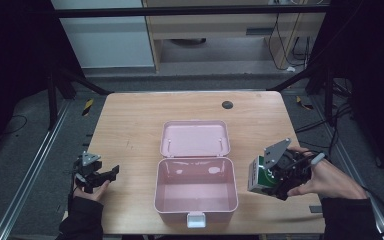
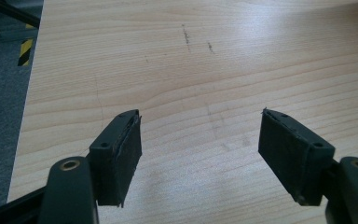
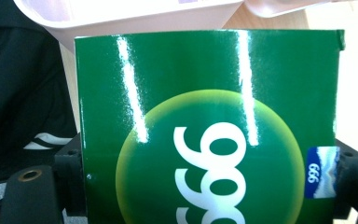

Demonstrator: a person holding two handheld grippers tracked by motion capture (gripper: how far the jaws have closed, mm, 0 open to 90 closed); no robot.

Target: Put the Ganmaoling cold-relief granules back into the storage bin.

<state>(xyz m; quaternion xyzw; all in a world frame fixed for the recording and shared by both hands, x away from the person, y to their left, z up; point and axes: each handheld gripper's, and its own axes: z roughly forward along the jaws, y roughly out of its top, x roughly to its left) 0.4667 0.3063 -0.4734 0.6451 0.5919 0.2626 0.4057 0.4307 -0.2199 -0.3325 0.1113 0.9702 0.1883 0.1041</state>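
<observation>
Right gripper is clamped on a shiny green cardboard box, one jaw on each side. It hangs just right of the open pink plastic case, so the box likely goes left. Left gripper waits far off over the wooden table, jaws apart, holding nothing.

Left gripper: two black jaws rise from the bottom of the frame, spread wide, nothing between them. Dark pads face inward, edges slightly frayed. Beneath is the light wood-grain tabletop, with faint scuff marks near top centre. Table edge runs down the left; grey floor and a yellow-black striped marker upper left.
</observation>
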